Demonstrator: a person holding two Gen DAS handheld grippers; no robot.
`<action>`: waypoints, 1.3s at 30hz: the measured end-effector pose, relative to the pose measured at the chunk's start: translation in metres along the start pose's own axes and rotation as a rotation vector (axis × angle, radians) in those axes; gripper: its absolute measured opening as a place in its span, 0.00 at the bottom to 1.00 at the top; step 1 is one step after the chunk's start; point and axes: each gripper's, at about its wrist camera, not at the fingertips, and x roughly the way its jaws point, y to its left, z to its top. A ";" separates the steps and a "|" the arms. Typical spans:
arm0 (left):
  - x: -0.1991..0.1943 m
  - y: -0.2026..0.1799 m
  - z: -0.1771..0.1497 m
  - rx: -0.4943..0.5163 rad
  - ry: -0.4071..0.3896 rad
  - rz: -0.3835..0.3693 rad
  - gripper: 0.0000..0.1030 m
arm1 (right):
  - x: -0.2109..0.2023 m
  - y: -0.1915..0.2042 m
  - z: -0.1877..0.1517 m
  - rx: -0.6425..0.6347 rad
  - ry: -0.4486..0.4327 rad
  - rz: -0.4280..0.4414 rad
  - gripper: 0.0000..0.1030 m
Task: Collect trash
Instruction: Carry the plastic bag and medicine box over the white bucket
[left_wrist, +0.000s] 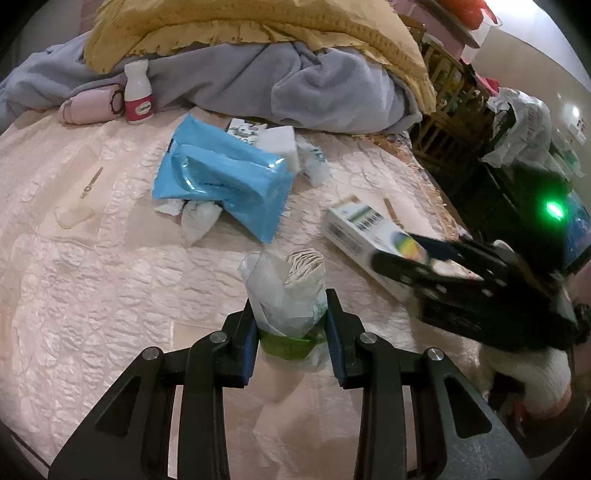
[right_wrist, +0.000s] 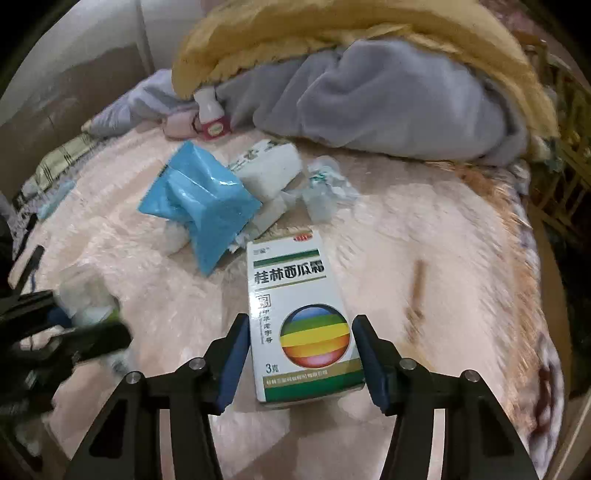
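Black fingers with blue pads fill the bottom of both wrist views. Left gripper (left_wrist: 291, 314): fingers pinching a crumpled wad of plastic wrapper and paper (left_wrist: 286, 295), green band low on the wad, paper layers sticking up at centre frame. Right gripper (right_wrist: 299, 350): fingers straddling the lower half of a white medicine box (right_wrist: 295, 314) with a striped globe print; narrow gaps show between each pad and the box sides, so no clear contact, and the box lies flat on the bed (left_wrist: 92, 295). From the left wrist view the same box (left_wrist: 354, 229) sits right of centre, with the right gripper (left_wrist: 402, 254) over its near end, blurred. From the right wrist view the left gripper (right_wrist: 92, 325) shows blurred at lower left with its wad. Bed cover is pale pink, quilted. Above centre in both views: a blue foil pouch (left_wrist: 221, 181), crumpled, lying over white tissues (left_wrist: 195, 218); a white packet (left_wrist: 279, 144) and clear crumpled wrap (left_wrist: 314, 166) just beside its upper right. Small white bottle with a red label (left_wrist: 137, 94) stands upright at upper left, touching a pink pouch (left_wrist: 92, 105). Grey blanket (left_wrist: 295, 85) and yellow blanket (left_wrist: 240, 29) heaped along the top. Clear bag over a dark bin (left_wrist: 524, 125) at far right, beyond the bed edge.
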 end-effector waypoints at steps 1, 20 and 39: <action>-0.002 -0.003 -0.001 0.004 -0.005 -0.001 0.29 | -0.012 -0.003 -0.009 0.014 -0.012 0.000 0.52; -0.022 -0.073 -0.012 0.118 -0.019 -0.029 0.29 | -0.076 -0.006 -0.102 0.053 0.011 -0.082 0.64; -0.018 -0.156 -0.003 0.250 -0.001 -0.131 0.29 | -0.158 -0.050 -0.120 0.139 -0.175 -0.144 0.48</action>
